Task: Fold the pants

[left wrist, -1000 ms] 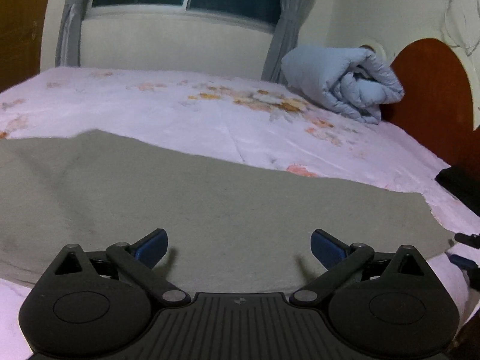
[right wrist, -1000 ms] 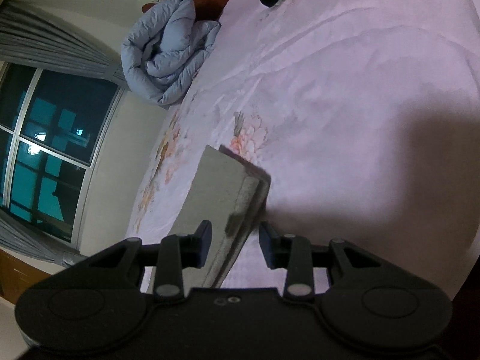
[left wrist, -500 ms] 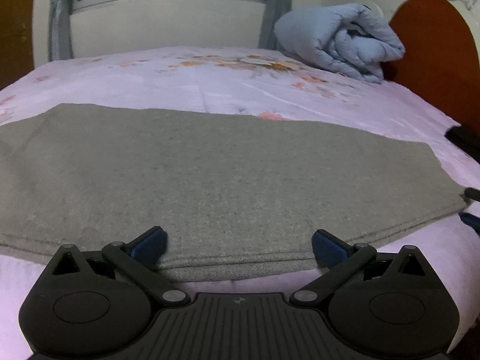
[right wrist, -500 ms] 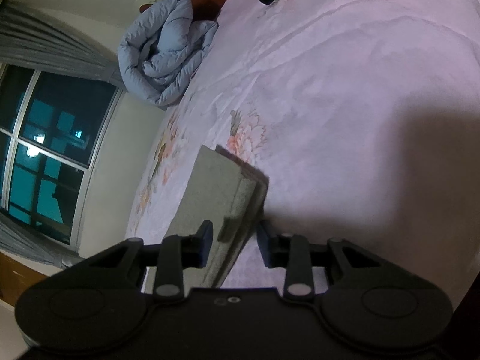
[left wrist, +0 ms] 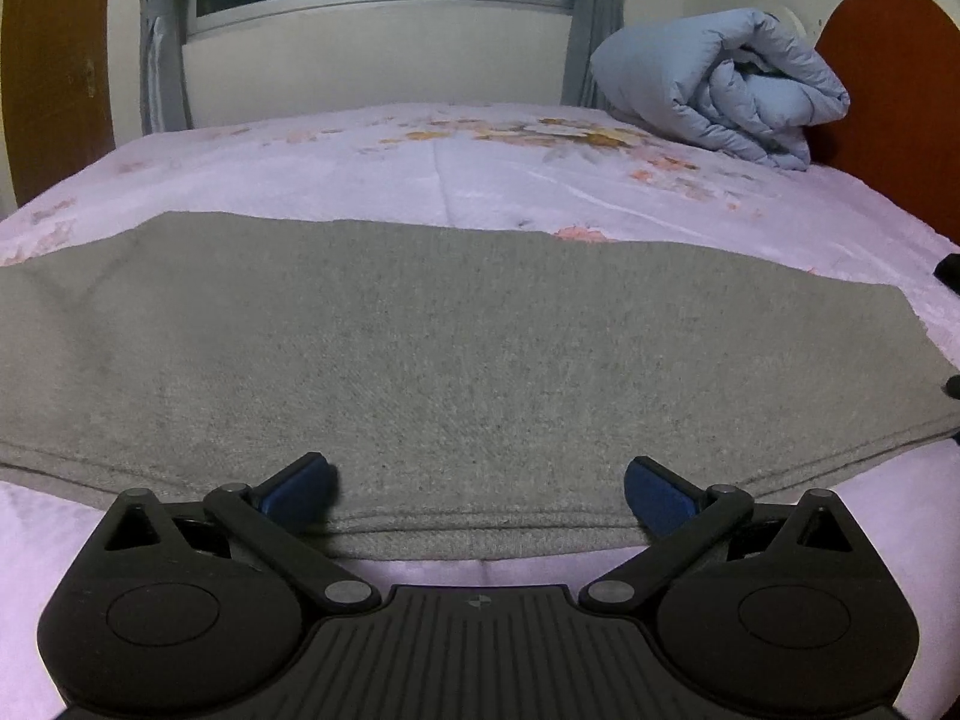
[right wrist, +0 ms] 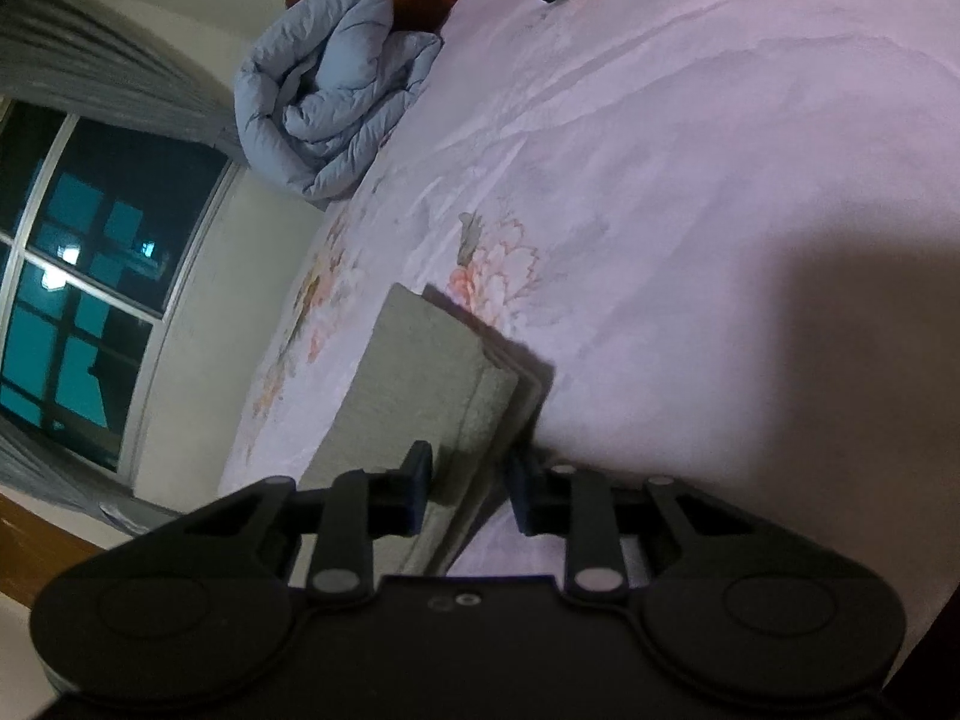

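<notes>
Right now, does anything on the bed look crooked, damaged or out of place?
Nothing stands out. The grey pants lie flat and smooth on the pink bedsheet, with their layered edges roughly lined up. The blue quilt sits bundled by the headboard, well apart from the pants.

left tongs [left wrist: 477, 495]: spread wide | right tongs [right wrist: 468, 489]: narrowing, apparently not yet clamped

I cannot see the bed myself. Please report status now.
Left gripper open at near edge of grey pants. Right gripper closing around pants corner, not yet pinched. Rolled blue duvet far off.
</notes>
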`<state>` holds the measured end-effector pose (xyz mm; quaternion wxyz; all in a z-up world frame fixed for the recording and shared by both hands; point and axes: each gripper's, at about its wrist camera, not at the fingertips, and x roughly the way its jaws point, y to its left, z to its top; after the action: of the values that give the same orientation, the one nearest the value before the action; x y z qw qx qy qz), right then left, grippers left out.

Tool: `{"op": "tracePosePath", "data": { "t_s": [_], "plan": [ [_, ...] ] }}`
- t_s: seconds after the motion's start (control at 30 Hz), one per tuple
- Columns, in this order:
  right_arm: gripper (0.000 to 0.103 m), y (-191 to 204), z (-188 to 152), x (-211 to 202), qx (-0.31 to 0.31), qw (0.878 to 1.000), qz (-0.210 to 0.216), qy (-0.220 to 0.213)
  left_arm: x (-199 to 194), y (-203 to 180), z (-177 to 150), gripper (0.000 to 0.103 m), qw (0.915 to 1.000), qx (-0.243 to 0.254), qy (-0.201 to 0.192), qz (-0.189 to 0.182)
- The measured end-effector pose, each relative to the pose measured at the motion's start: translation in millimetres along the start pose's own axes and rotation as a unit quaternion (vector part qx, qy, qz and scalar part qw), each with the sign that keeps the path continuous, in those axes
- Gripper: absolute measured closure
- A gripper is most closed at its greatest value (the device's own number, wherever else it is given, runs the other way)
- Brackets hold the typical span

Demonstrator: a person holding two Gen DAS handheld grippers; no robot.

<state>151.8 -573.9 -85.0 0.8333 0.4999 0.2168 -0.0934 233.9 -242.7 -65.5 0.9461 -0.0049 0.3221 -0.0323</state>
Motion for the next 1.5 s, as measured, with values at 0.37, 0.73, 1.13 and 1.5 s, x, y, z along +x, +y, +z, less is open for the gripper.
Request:
{"op": "tracePosePath", "data": {
  "t_s": [0.37, 0.73, 1.13, 1.5],
  "plan": [
    [0.097, 45, 5, -9, -0.079, 0.997, -0.007, -0.006, -1, 2, 0, 0.000, 1.0000, 0.004, -0.004, -0.008],
    [0.097, 251, -112, -11, -0.310, 0.943, 0.123, 0.010, -83, 215, 14, 0.000, 0.9929, -0.095, -0.065, 0.032],
    [0.087, 275, -330, 52, -0.411, 0.890, 0.118, 0.159, -125, 375, -30, 0.000, 0.9696, -0.232, -0.045, 0.062],
    [0.084, 224, -194, -4, -0.335, 0.932, 0.110, 0.082, -83, 279, 20, 0.000, 0.9858, -0.156, -0.034, -0.053]
  ]
}}
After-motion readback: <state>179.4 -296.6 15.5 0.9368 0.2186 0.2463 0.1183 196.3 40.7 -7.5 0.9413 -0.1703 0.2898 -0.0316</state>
